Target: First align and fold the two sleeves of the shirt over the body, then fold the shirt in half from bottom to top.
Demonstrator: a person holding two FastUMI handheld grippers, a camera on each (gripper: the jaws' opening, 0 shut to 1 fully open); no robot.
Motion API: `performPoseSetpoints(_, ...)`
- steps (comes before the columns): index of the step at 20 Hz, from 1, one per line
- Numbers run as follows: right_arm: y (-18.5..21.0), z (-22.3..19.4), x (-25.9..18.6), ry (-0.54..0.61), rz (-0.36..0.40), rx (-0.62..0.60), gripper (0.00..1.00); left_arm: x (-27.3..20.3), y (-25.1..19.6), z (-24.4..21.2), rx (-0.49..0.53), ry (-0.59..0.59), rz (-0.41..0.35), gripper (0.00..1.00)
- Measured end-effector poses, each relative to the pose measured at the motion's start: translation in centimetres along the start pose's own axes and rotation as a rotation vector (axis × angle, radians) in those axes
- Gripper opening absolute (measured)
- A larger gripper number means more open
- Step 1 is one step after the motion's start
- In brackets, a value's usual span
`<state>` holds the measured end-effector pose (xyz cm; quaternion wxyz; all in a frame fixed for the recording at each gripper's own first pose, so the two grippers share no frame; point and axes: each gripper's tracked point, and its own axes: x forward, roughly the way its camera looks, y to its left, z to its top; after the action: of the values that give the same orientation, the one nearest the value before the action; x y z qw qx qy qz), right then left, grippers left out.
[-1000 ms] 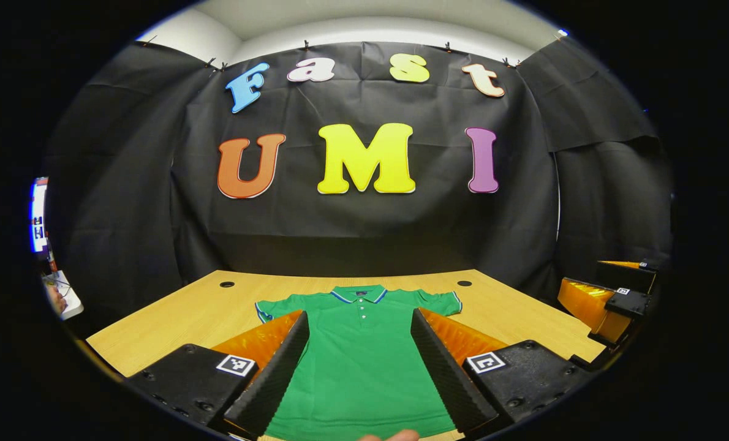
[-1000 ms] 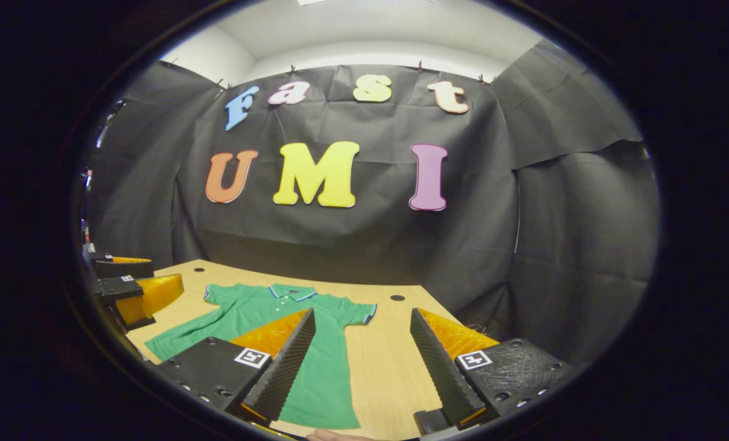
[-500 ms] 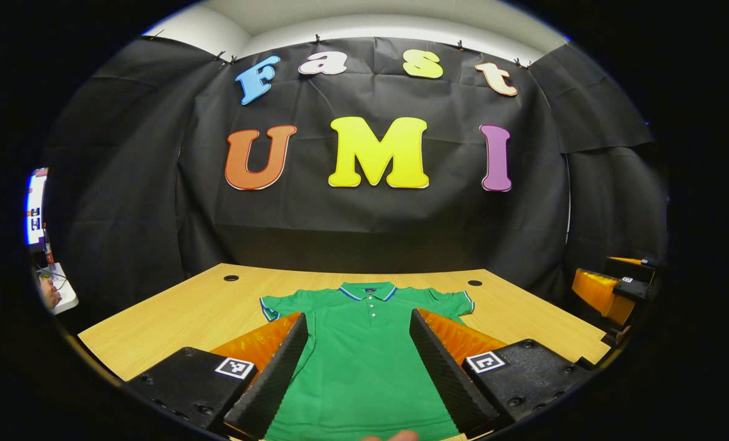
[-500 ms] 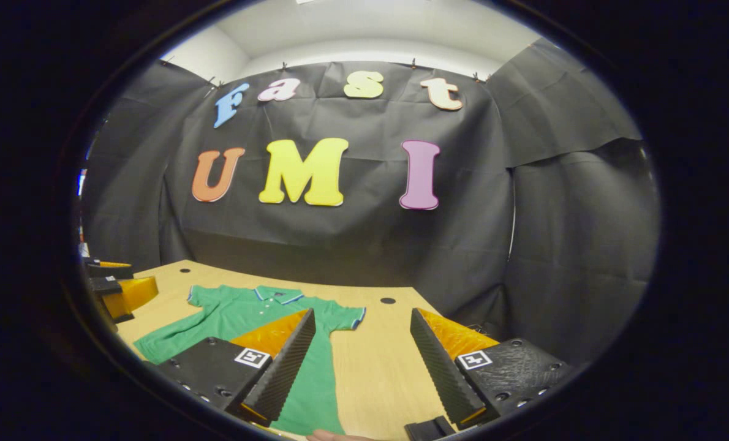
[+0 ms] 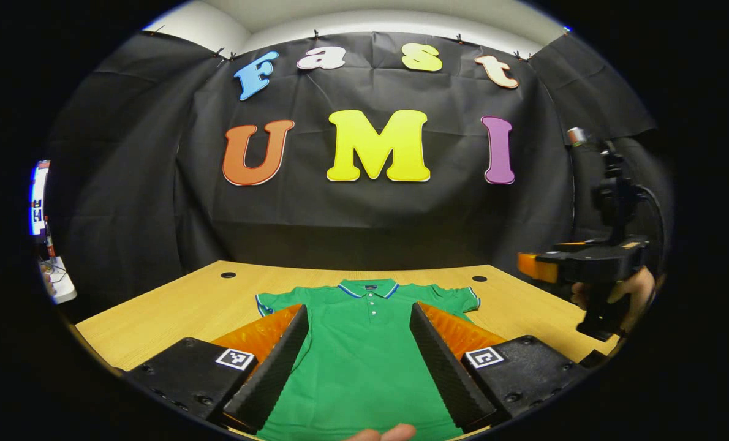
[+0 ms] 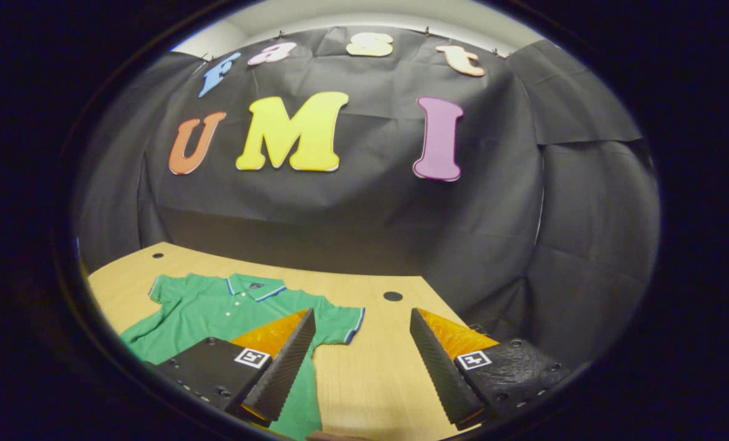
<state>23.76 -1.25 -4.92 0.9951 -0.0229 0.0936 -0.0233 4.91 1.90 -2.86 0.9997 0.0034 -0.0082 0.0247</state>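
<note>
Shirt (image 5: 364, 355) is lying flat on the table (image 5: 174, 312), collar at the far side, both sleeves spread out: no fold made yet. Left gripper (image 5: 359, 361) and right gripper (image 6: 361, 361) are hovering above it, jaws spread, gripping nothing.

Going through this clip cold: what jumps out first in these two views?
A bright green polo shirt lies flat and unfolded on the wooden table, collar toward the far wall. The left gripper hangs open above its body, while the right gripper, also open, sits off past the sleeve.
</note>
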Motion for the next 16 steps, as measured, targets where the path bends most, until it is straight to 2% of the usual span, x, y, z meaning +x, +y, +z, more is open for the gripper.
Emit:
performPoseSetpoints(4,0.8,-3.9,8.3,0.163,-0.028,0.022,0.94,1.1,1.0,-0.5,0.024,-0.011,0.016,1.0)
performPoseSetpoints(6,1.3,-5.7,11.4,0.218,-0.043,-0.002,0.93,1.7,1.2,-1.1,0.011,0.002,0.013,1.0)
performPoseSetpoints(7,1.5,-6.2,12.6,0.231,-0.046,-0.001,0.96,1.9,1.5,-1.5,0.006,0.013,0.018,1.0)
performPoseSetpoints(8,1.9,-6.5,13.9,0.247,-0.044,0.02,0.92,2.1,2.0,-1.9,0.002,0.025,0.025,1.0)
performPoseSetpoints(9,2.0,-7.2,14.8,0.277,-0.042,0.048,0.95,2.4,2.2,-2.3,-0.002,0.039,0.031,1.0)
performPoseSetpoints(12,2.4,-9.8,16.2,0.388,-0.037,0.158,0.8,2.8,2.6,-3.0,-0.017,0.066,0.039,1.0)
performPoseSetpoints(14,2.7,-10.9,16.5,0.424,-0.025,0.183,0.69,2.7,2.7,-2.9,-0.018,0.065,0.039,1.0)
performPoseSetpoints(16,3.2,-11.6,16.7,0.451,-0.009,0.173,0.69,2.8,2.6,-3.0,-0.018,0.064,0.033,1.0)
